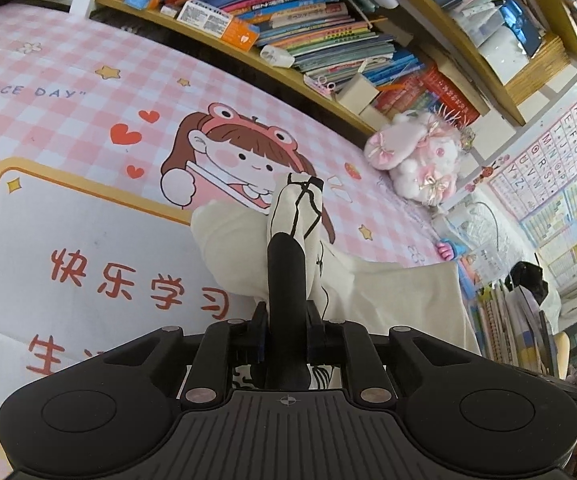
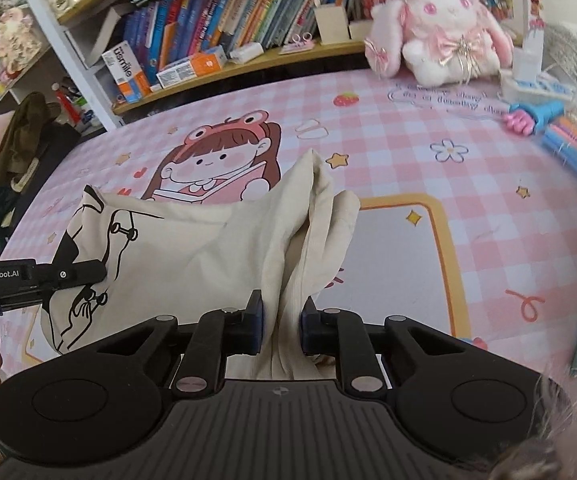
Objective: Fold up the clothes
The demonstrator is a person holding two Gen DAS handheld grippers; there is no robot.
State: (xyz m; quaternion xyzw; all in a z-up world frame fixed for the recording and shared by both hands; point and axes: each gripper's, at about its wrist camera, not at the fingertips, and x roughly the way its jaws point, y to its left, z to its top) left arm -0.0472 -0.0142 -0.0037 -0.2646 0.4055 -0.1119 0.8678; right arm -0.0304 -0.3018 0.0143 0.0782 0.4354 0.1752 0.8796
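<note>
So the desk's covered with a pink checkered mat (image 2: pixel 468 184) with one cartoon girl in a frog hat printed on it, and nearest the cameras both grippers are pinched tight on the same cream T-shirt (image 2: pixel 208 248) with black line art, held up off the mat. The right gripper (image 2: pixel 281 320) has bunched plain fabric between its fingers, and the left gripper (image 1: pixel 288 248) clamps the printed edge. Further back sit one pink plush bunny (image 2: pixel 440 28) and one packed bookshelf (image 2: pixel 224 20).
</note>
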